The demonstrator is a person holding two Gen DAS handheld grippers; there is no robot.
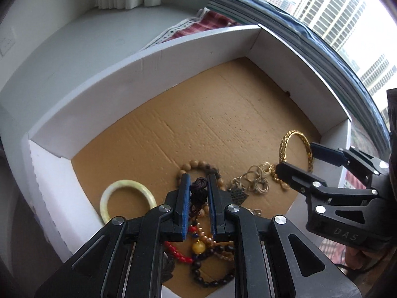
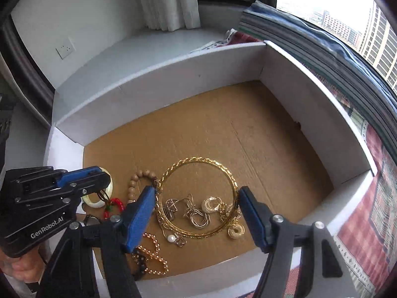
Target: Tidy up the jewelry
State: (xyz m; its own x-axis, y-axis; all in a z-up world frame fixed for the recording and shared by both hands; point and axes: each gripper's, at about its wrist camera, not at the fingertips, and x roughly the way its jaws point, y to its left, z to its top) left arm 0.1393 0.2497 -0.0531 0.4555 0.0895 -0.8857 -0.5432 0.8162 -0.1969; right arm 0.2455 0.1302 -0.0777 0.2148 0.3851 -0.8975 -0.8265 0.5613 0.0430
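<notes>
A white box [image 1: 148, 62] [image 2: 153, 87] with a brown cardboard floor holds loose jewelry. My left gripper [image 1: 198, 176] [image 2: 105, 178] is shut on the dark knotted cord [image 1: 198, 191] of a bead string, above a wooden bead bracelet [image 1: 198, 165] [image 2: 135, 183]. A pale jade bangle [image 1: 127, 198] [image 2: 99, 200] lies to its left. My right gripper [image 2: 197, 190] [image 1: 296, 156] stands wide, its pads pressing both sides of a gold bangle [image 2: 196, 161] [image 1: 285, 141]. Tangled thin chains [image 2: 196, 214] [image 1: 253, 183] lie under that bangle.
Red beads [image 1: 177, 250], dark beads [image 1: 211, 277], an amber chain [image 2: 151, 253] and gold earrings [image 2: 235, 231] lie near the box's front. A stack of books [image 2: 310, 34] and a plaid cloth [image 1: 206, 27] border the far side. A hand [image 2: 19, 268] grips the left tool.
</notes>
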